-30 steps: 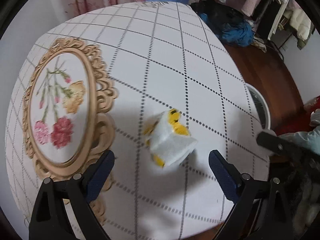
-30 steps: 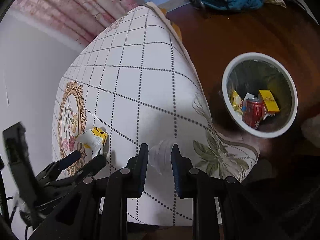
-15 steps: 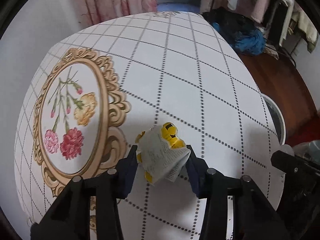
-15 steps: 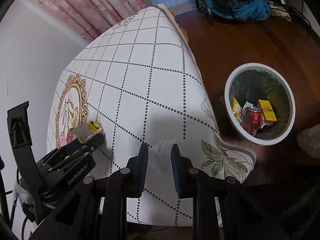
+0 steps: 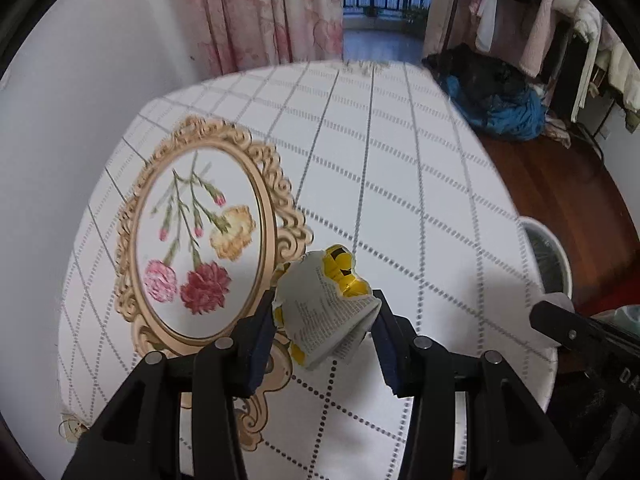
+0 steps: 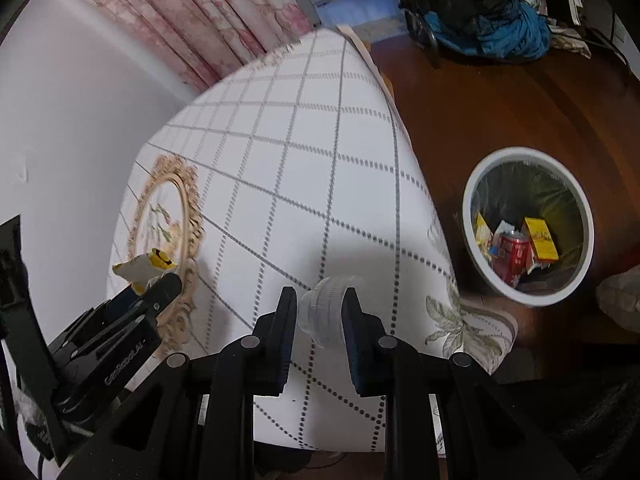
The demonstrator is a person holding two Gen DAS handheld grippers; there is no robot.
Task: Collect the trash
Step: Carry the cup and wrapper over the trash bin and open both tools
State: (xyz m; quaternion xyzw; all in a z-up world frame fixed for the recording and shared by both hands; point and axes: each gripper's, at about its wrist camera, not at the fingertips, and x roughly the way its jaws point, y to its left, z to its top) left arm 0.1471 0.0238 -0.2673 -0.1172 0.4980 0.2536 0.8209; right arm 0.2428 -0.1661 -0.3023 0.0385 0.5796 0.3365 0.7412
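My left gripper [image 5: 326,320] is shut on a crumpled white and yellow wrapper [image 5: 328,312], held just above the white checked tablecloth [image 5: 380,168]. The same wrapper [image 6: 144,266] shows at the left of the right wrist view, in the left gripper [image 6: 152,284]. My right gripper [image 6: 320,308] is shut on a clear plastic cup [image 6: 326,312], held over the table's near corner. A white round trash bin [image 6: 528,226] stands on the wooden floor right of the table, holding a red can [image 6: 514,254], a yellow box [image 6: 540,240] and other scraps. In the left wrist view, the bin's rim [image 5: 548,256] peeks past the table edge.
An embroidered flower picture in an ornate gold oval frame [image 5: 200,240] lies on the tablecloth to the left. Pink curtains [image 5: 256,12] hang behind the table. A blue and black heap of clothes [image 6: 480,24] lies on the wooden floor [image 6: 500,112] beyond the bin.
The left gripper closed on the wrapper and lifted it off the cloth. The right gripper kept its hold on the cup and rose slightly.
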